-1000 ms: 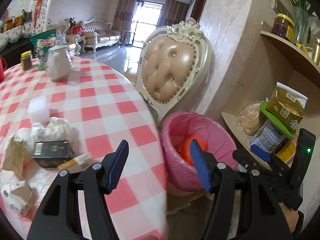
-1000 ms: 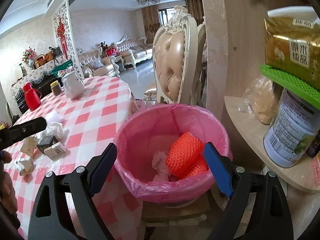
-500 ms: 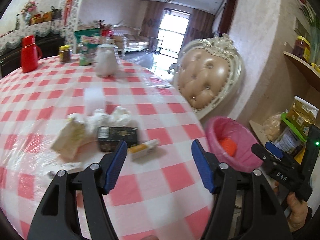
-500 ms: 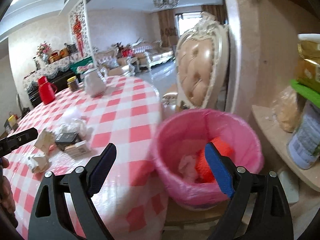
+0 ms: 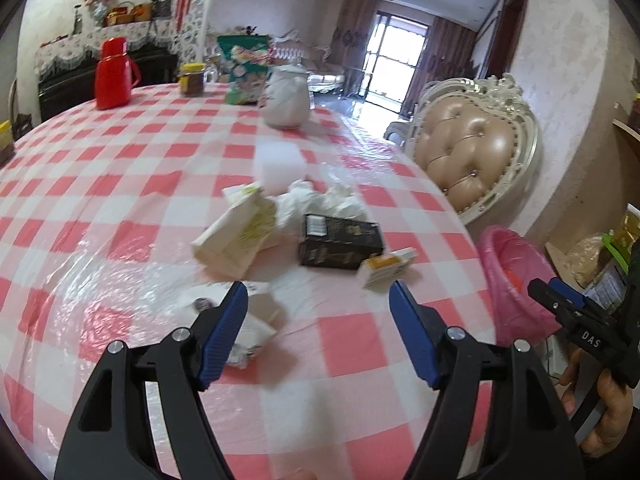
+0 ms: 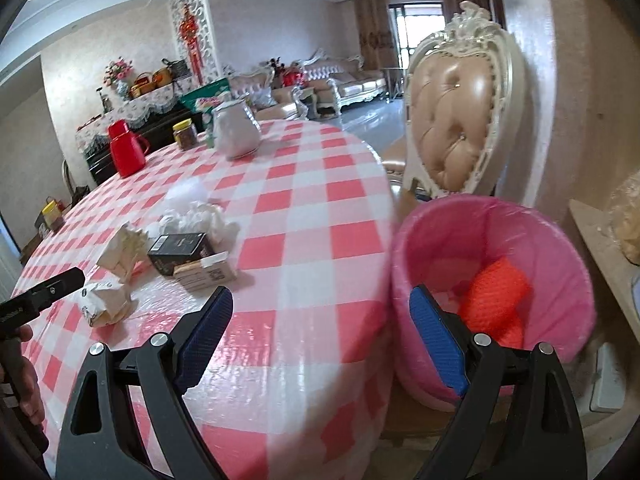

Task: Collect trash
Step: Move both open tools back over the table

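Observation:
Trash lies in a cluster on the red-checked table (image 5: 120,184): a black box (image 5: 338,242), a small white-and-orange box (image 5: 386,266), a cream paper bag (image 5: 236,234), crumpled tissues (image 5: 320,198) and a crushed white wrapper (image 5: 248,320). My left gripper (image 5: 318,330) hovers over the near table, its jaws opening, nothing between them; the wrapper lies by its left finger. My right gripper (image 6: 322,338) is open and empty above the table edge, beside the pink-lined bin (image 6: 492,280), which holds an orange net (image 6: 496,296).
A white jug (image 5: 286,96), a red flask (image 5: 114,74), a jar (image 5: 192,78) and a green bag (image 5: 246,68) stand at the table's far side. An upholstered chair (image 5: 476,148) sits behind the bin. Shelves with packets (image 5: 592,256) line the right wall.
Both grippers have swung left, away from the bin and over the table. The trash cluster now sits ahead of the left gripper, whose jaws have widened.

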